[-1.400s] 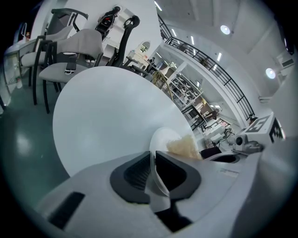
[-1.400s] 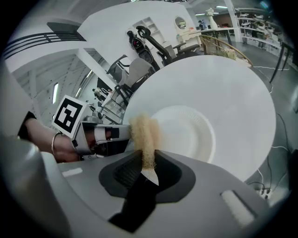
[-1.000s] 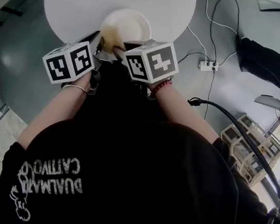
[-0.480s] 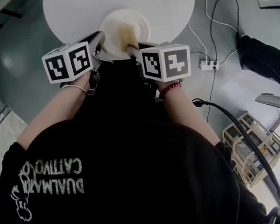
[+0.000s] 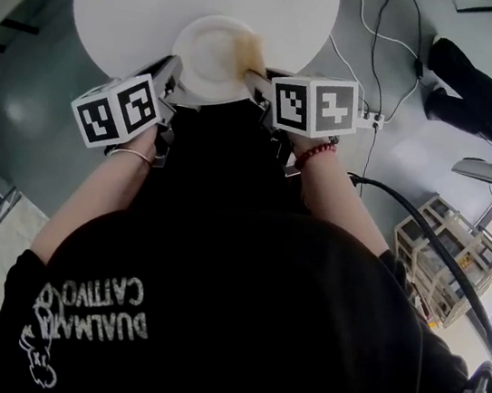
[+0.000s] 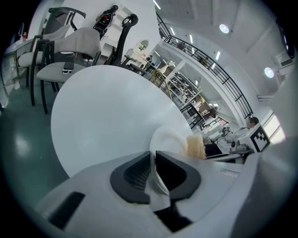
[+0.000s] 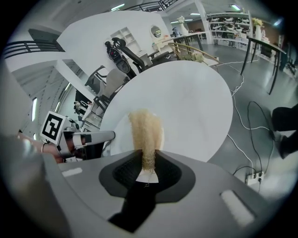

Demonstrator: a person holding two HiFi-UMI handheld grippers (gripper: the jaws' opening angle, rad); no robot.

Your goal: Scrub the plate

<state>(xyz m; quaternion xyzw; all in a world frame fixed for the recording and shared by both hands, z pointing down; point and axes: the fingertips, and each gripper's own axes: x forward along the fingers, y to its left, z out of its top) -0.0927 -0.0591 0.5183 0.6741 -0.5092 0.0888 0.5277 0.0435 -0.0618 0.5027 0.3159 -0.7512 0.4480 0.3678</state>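
Both grippers grip something: the left gripper (image 5: 172, 75) pinches the plate (image 5: 209, 48) by its near rim, upper centre of the head view; the right gripper (image 5: 256, 78) clamps the sponge (image 5: 247, 52) at the plate's right side, unscrubbed surface lying leftward

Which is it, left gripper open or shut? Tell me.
Shut on the plate: the left gripper has its dark pads pressed against both sides of the plate's white rim in its own view, no gap showing.
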